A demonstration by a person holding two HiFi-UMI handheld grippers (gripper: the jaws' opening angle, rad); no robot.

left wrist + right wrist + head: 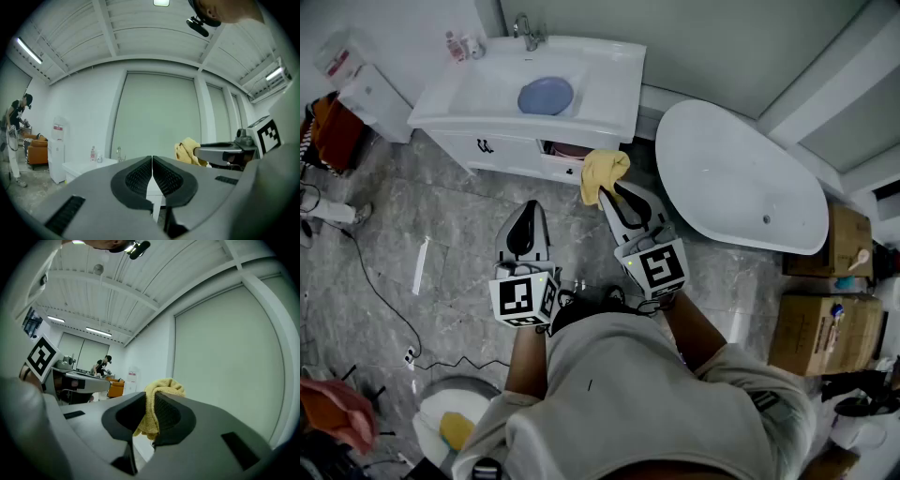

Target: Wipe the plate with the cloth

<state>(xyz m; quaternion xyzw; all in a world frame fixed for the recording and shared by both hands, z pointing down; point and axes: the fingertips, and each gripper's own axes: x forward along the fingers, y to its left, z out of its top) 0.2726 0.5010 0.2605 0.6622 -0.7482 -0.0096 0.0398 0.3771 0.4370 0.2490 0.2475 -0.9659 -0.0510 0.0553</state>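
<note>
Standing back from the sink (614, 80), we judge the task to be at its approach step: the cloth (605, 173) is in hand, but the plate (546, 96) is not yet touched. The blue plate lies flat in the basin, in the upper middle of the head view, well apart from both tools.

The right gripper (614, 192) is clenched on the yellow cloth. In the right gripper view the fabric bunches above the pads and hangs below them, pinched firmly between. The left gripper (528, 211) has its jaws pressed together with nothing in them, as the left gripper view shows plainly.

Our two forearms (684, 323) reach out from the body at the bottom centre of the frame, with the grippers side by side and aimed toward the sink. The right one sits further up the frame than the left. Both gripper views look level at the far wall, not down.

Next, we think, the right arm must carry the cloth forward and tip it down into the basin onto the plate. The left would have to open if it is to steady the rim.
</note>
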